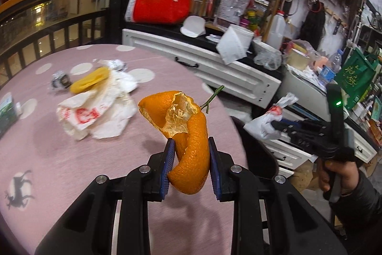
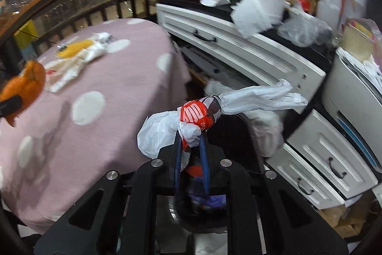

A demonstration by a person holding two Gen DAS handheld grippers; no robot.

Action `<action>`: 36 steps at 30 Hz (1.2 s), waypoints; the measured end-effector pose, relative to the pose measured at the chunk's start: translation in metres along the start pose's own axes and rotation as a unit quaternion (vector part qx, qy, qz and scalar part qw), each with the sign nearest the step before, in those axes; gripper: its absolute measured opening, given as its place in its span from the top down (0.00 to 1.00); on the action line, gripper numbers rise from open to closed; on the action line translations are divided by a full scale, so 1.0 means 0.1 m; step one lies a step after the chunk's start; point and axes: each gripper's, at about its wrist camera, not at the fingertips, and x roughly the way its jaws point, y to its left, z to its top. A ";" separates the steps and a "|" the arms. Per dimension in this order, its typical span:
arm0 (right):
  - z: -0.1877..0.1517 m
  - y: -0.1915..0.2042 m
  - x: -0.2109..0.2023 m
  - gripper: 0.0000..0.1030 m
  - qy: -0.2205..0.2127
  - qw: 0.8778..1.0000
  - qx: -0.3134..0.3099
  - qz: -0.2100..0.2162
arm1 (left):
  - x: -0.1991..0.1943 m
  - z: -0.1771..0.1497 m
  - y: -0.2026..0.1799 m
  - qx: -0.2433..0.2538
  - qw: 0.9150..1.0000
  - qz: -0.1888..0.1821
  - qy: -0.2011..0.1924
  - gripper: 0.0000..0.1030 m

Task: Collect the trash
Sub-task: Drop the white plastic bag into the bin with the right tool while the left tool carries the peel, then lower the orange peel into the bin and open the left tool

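**Two loose grips above a bin that is barely in view**

The left hand-held gripper [image 1: 189,163] pinches a curled piece of orange peel [image 1: 185,133] with a green stem, held above the near edge of the pink, white-dotted cloth on the round worktop [image 1: 47,154]. Only the lower curl of the peel sits between the blue pads [image 1: 169,159]; the torn upper part stands free above them. The peel is smooth and springy, so a tilt or a jolt could let it slide out and fall onto the cloth or the floor.

The right hand-held gripper [image 2: 191,147] is pressed nearly together on a crumpled white plastic bag with red print [image 2: 191,116], beyond the worktop's edge, in front of the white drawer cabinet [image 2: 238,51]. A long twisted tail of the bag juts to the right, unsupported. Thin film is slippery and could creep out of the pinch, and the tail might catch on a drawer handle.

Below that gripper sits a dark round container [image 2: 214,212], apparently a bin, though it is mostly hidden and blurred. With its rim so poorly seen, a release could miss.

More rubbish lies on the cloth: a flattened white plastic bag with red lettering [image 1: 95,116], a yellow peel-like piece [image 1: 89,81] and small crumpled wrappers [image 1: 59,81]. A low pass back over them could sweep them off.
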 end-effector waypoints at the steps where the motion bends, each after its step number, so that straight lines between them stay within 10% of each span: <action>1: -0.04 -0.07 0.09 0.85 0.013 1.000 0.005 -0.002 | 0.03 0.02 -0.07 0.003 1.000 -0.010 0.000 0.74; 7: -0.32 -0.28 0.62 0.83 0.078 0.997 0.029 -0.002 | 0.24 0.11 -0.46 0.025 0.999 -0.043 0.007 0.74; 13: -0.56 -0.45 1.10 0.41 0.129 0.990 0.059 -0.019 | 0.50 0.12 -0.75 0.039 0.997 -0.063 0.030 0.74; 36: -0.85 -1.63 0.15 0.36 0.046 0.970 0.213 -0.108 | 1.96 -0.45 -1.70 0.084 0.973 -0.097 0.194 0.73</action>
